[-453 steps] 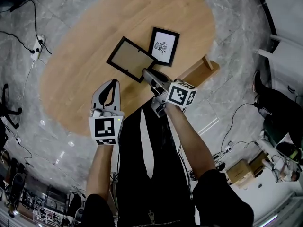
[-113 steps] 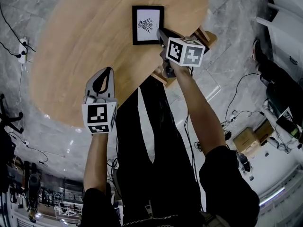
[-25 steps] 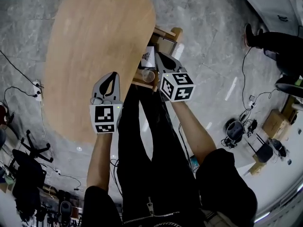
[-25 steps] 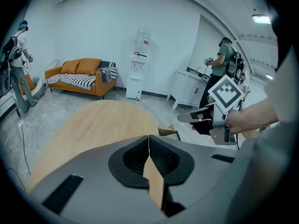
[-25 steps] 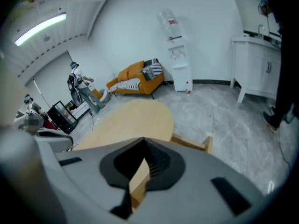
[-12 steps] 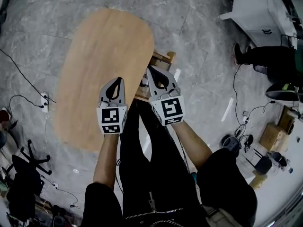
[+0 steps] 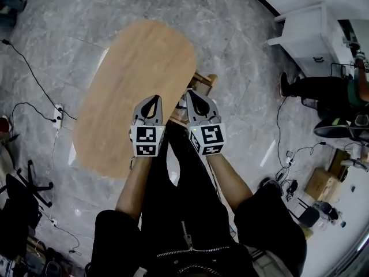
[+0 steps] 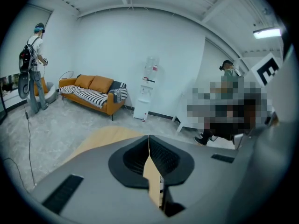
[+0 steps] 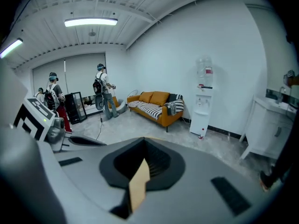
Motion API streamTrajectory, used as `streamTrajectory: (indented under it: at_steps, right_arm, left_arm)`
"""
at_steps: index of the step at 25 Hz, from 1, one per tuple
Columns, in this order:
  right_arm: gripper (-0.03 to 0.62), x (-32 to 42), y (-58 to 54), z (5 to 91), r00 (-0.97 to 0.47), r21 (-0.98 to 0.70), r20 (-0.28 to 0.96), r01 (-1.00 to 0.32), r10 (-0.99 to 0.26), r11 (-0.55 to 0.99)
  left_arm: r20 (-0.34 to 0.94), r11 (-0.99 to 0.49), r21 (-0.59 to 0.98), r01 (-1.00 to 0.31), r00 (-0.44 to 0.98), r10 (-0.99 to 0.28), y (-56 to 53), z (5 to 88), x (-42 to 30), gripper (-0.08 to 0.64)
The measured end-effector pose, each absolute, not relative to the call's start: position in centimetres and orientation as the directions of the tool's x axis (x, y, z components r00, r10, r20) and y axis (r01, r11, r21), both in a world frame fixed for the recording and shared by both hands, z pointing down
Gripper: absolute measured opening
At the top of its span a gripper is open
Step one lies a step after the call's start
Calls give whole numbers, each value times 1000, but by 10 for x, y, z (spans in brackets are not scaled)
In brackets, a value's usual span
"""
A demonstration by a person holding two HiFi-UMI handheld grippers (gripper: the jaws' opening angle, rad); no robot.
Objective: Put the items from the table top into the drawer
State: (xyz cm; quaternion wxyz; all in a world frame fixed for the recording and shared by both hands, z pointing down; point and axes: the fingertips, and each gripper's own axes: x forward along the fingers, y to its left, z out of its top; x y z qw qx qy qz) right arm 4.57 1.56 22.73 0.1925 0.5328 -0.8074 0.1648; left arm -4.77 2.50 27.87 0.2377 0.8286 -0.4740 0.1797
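The oval wooden table (image 7: 135, 79) shows a bare top in the head view. At its right edge the wooden drawer (image 7: 203, 81) sticks out, mostly hidden behind my right gripper; I cannot see what is inside it. My left gripper (image 7: 154, 97) and right gripper (image 7: 192, 92) hang side by side above the table's near edge, close together. Both are shut with nothing between the jaws. The left gripper view shows my left gripper (image 8: 149, 138) with its tips meeting, over a strip of tabletop (image 8: 110, 135). My right gripper (image 9: 143, 141) looks the same in its own view.
A white cabinet (image 7: 308, 30) and a seated person (image 7: 314, 88) are at the right. Cables and a power strip (image 7: 57, 114) lie on the grey floor at the left, boxes (image 7: 322, 183) at the lower right. An orange sofa (image 8: 91, 90) and a water dispenser (image 8: 149, 85) stand by the far wall.
Both grippers have risen and drawn together, and the right one has rolled. The head view has pulled back; the picture seen in the drawer a second ago is out of sight.
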Motion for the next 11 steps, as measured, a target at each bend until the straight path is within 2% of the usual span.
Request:
streamTrajectory:
  at_steps: [11]
  right_arm:
    - [8, 47, 33, 215, -352, -42, 501, -922, -791, 385]
  left_arm:
    - [483, -422, 244, -873, 487, -728, 24, 270, -49, 14]
